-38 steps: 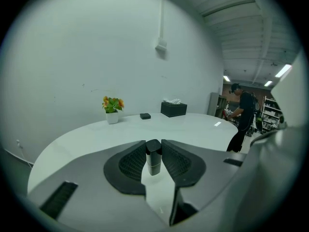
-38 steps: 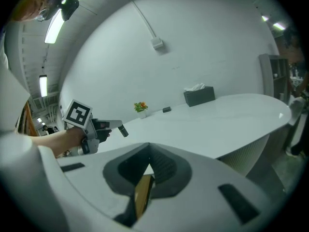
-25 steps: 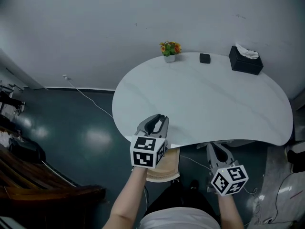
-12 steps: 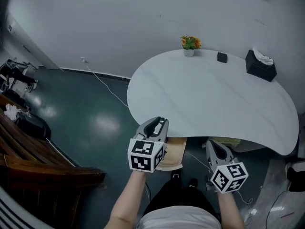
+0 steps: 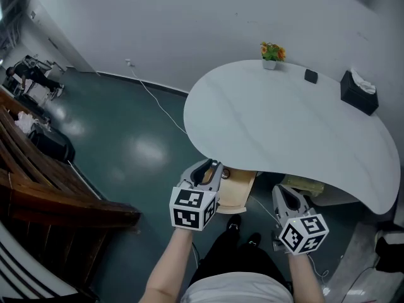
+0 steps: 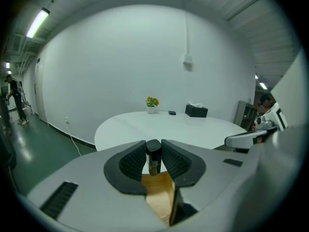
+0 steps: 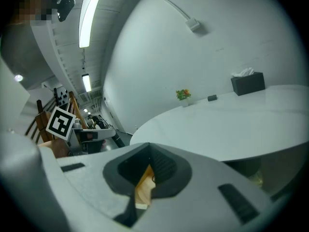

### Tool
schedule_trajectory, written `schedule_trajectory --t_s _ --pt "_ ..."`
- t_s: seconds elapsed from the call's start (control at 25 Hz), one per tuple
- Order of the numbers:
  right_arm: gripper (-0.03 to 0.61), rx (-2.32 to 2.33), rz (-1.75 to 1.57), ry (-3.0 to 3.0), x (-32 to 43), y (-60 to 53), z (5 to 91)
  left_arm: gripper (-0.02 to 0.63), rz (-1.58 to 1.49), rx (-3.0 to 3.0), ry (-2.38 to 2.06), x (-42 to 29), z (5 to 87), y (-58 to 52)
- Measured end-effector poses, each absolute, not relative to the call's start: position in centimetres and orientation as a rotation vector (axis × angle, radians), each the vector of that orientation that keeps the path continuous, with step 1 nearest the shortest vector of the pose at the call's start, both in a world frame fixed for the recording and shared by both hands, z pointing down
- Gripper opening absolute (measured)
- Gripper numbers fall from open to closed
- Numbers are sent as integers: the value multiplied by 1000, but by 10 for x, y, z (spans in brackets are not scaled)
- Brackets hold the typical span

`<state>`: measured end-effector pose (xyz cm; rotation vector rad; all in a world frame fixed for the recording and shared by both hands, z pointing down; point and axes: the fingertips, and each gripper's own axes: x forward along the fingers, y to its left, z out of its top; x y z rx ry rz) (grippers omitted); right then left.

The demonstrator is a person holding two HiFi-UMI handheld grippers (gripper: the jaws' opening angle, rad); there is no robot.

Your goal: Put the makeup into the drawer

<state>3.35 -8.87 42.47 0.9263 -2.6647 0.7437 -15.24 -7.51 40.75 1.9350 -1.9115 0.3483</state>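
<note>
My left gripper (image 5: 210,166) is shut on a small dark makeup tube (image 6: 153,159), held upright between its pads (image 6: 133,162). It hangs just left of an open pale wooden drawer (image 5: 238,189) under the front edge of the white table (image 5: 284,125). In the left gripper view the drawer (image 6: 159,197) lies straight below the tube. My right gripper (image 5: 284,194) is lower right of the drawer with its jaws together and nothing in them. A bit of the drawer (image 7: 142,185) shows behind its pads (image 7: 164,170).
On the table's far side stand a small potted flower (image 5: 271,52), a small black object (image 5: 310,76) and a dark tissue box (image 5: 358,92). A white cable (image 5: 158,100) runs over the green floor. Dark wooden furniture (image 5: 38,188) fills the left.
Both grippers have drifted left, away from the table's front edge. More of the wooden drawer now shows to the right of the left gripper. The tube stays gripped.
</note>
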Motion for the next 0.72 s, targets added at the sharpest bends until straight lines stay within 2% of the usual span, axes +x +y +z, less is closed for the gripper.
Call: schedule_trajectory --t_s 0.72 --pt "2 881 759 -2711 54 -48 420 101 371 1902 -1941 -125 424 -23"
